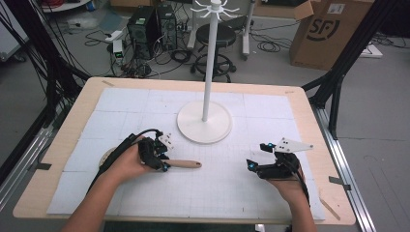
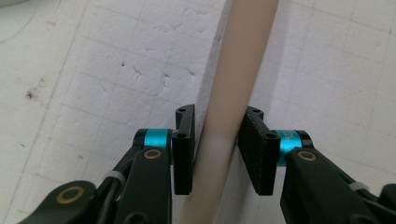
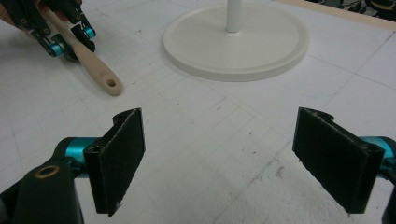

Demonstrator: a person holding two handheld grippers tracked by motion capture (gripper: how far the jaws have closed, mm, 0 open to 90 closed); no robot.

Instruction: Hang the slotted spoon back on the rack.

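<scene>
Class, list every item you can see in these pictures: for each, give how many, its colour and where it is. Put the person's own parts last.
spoon: 1, pale wood, flat on the mat left of centre, handle between the left fingers
stand: 1, white, round base and pole mid-table
mat: 1, white gridded, covers the table
table: 1, light wood
box: 1, brown, floor behind
stool: 1, black, behind the table
left gripper: black, shut on the spoon
right gripper: black, open over the mat
</scene>
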